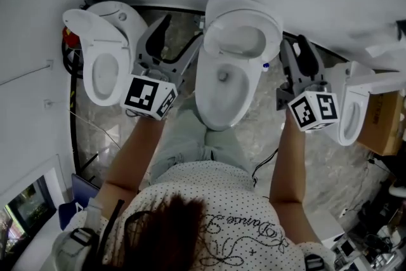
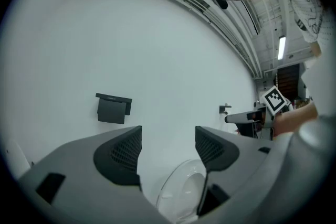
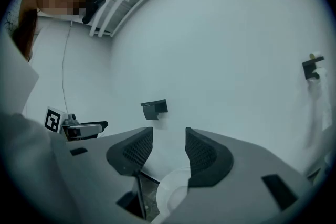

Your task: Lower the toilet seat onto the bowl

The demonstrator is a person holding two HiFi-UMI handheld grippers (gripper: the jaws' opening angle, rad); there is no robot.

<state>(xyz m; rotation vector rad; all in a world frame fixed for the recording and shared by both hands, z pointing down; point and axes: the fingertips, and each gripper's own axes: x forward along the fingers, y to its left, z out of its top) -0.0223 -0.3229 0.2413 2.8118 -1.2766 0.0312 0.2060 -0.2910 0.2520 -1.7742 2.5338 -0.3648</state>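
In the head view the middle white toilet has its bowl [image 1: 221,92] uncovered, and its seat [image 1: 244,35] stands raised against the lid and wall. My left gripper [image 1: 177,35] hovers open just left of the seat, not touching it. My right gripper [image 1: 297,47] hangs to the right of the bowl, apart from it. Nothing lies between the open left gripper's [image 2: 168,139] pads in the left gripper view, and a white toilet rim [image 2: 181,194] shows below them. The right gripper [image 3: 169,139] has a narrower empty gap, pointing at the wall above a white rim [image 3: 173,191].
A second toilet [image 1: 104,57] stands at the left and a third [image 1: 352,108] at the right, close to my right gripper. A cardboard box [image 1: 386,120] sits far right. A black wall holder [image 2: 113,107] [image 3: 154,108] hangs on the white wall. Cables lie on the marble floor [image 1: 273,130].
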